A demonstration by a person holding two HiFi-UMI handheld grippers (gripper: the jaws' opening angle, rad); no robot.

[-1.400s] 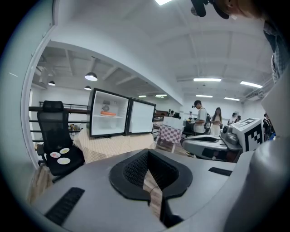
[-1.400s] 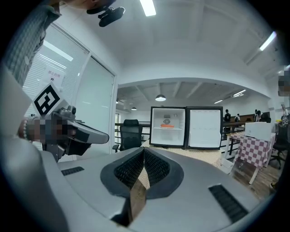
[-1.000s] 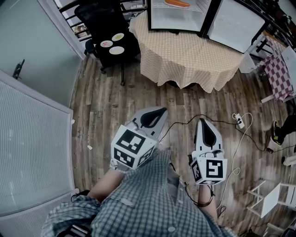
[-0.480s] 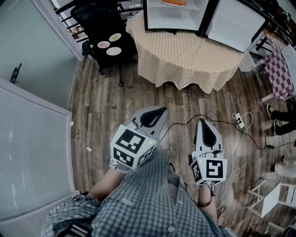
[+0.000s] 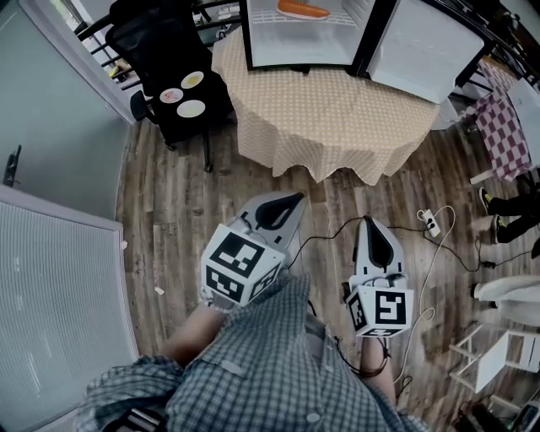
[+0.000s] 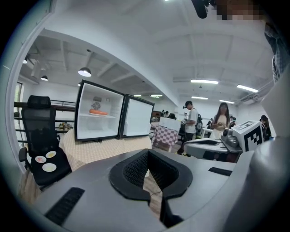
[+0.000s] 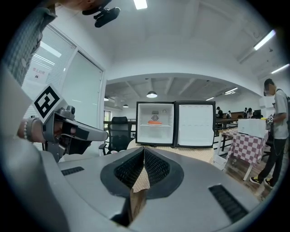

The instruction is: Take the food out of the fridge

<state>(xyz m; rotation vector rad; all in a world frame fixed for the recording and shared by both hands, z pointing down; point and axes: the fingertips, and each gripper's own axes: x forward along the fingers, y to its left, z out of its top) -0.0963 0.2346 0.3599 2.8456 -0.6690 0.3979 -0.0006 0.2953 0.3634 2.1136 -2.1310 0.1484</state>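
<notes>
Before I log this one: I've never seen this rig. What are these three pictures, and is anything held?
A person holds a two-jaw gripper in each hand. The head view looks down from the person's head: left gripper, right gripper. The other two views come from cameras riding on each gripper. Both grippers are shut and empty. Ahead, an open fridge stands on a cloth-covered table, orange food on its shelf. Three plates sit on a black chair.
</notes>
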